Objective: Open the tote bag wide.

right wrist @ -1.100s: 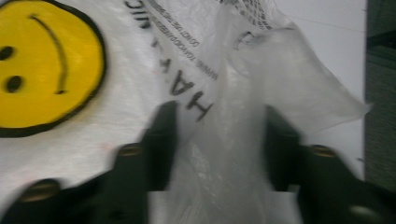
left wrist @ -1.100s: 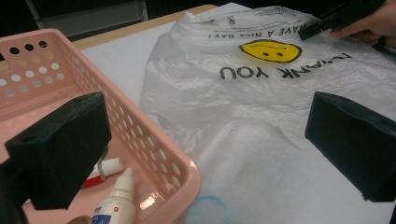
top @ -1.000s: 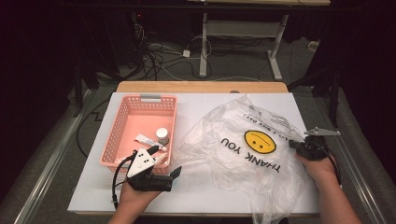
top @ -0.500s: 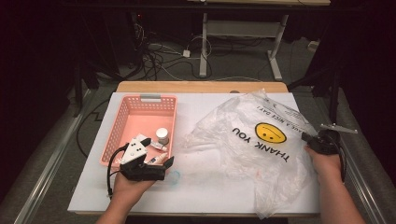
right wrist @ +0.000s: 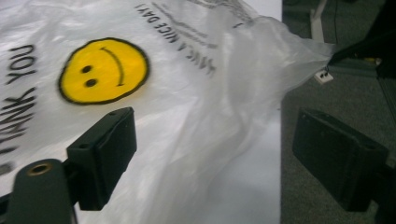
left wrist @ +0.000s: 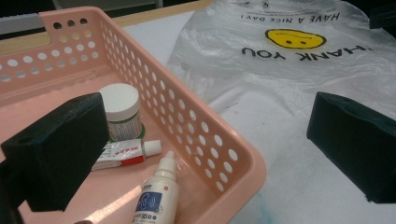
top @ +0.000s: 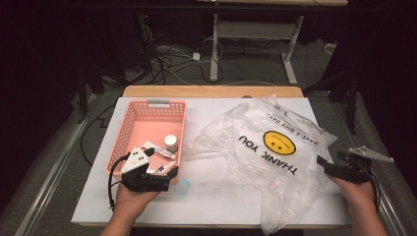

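Observation:
A clear plastic bag (top: 265, 152) with a yellow smiley and "THANK YOU" lies spread on the white table. My right gripper (top: 327, 164) sits at the bag's right edge by the table's side. Its jaws have just been opening and now stand wide. In the right gripper view (right wrist: 217, 140) the bag (right wrist: 163, 84) lies loose below and between them, unpinched. My left gripper (top: 169, 178) is open at the near right corner of the pink basket (top: 152, 104). In the left gripper view (left wrist: 205, 135) the jaws straddle the basket wall (left wrist: 154, 51), touching nothing.
In the basket lie a white jar (left wrist: 120, 109), a small red-and-white tube (left wrist: 123, 154) and a white dropper bottle (left wrist: 156, 196). A small bluish round mark (top: 183, 187) is on the table by the basket corner. The table's right edge (right wrist: 280, 154) runs under the right gripper.
The right hand drew the bag's edge toward the table's right side, then its jaws opened and let the bag go. The left gripper edged toward the basket's near corner.

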Available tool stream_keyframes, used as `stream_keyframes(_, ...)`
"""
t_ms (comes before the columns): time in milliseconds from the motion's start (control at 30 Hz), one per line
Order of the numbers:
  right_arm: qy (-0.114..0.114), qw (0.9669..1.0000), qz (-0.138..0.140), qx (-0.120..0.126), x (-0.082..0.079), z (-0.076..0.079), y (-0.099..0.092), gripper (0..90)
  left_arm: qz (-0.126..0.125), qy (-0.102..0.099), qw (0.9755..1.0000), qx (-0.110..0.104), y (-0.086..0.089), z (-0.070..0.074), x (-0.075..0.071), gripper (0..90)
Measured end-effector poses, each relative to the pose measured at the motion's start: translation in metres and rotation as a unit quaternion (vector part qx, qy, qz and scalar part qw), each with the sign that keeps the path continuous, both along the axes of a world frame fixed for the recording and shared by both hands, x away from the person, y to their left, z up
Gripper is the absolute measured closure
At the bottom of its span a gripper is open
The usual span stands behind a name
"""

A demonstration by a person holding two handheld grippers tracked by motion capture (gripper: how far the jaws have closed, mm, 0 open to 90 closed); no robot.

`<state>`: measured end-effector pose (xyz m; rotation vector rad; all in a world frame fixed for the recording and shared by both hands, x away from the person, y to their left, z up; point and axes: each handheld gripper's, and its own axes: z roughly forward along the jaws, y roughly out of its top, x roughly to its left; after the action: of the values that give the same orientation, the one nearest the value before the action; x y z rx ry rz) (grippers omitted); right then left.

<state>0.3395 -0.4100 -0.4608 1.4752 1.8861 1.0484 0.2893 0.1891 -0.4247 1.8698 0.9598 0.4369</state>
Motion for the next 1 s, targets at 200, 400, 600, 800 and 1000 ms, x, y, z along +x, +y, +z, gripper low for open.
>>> stream_keyframes(200,-0.015,0.9991,0.038,0.012,-0.019,0.001,0.014,0.1,0.002,-0.006,0.9999,0.008,0.002,-0.002,0.0,0.0)
stream_keyframes(400,-0.035,0.9981,0.05,-0.004,-0.031,0.002,0.029,0.0,0.008,-0.007,0.9999,0.005,0.004,-0.004,0.0,0.0)
stream_keyframes(600,-0.051,0.9957,0.077,-0.003,-0.036,0.006,0.049,0.0,0.016,-0.007,0.9998,0.01,0.008,-0.003,0.001,0.0)
stream_keyframes(800,-0.056,0.9933,0.101,-0.006,-0.034,0.009,0.074,0.0,0.036,-0.01,0.9993,0.004,0.022,0.001,0.003,0.0)
stream_keyframes(1000,-0.058,0.9894,0.132,-0.015,-0.032,0.013,0.098,0.1,0.047,-0.012,0.9988,0.005,0.03,0.002,0.003,0.0)
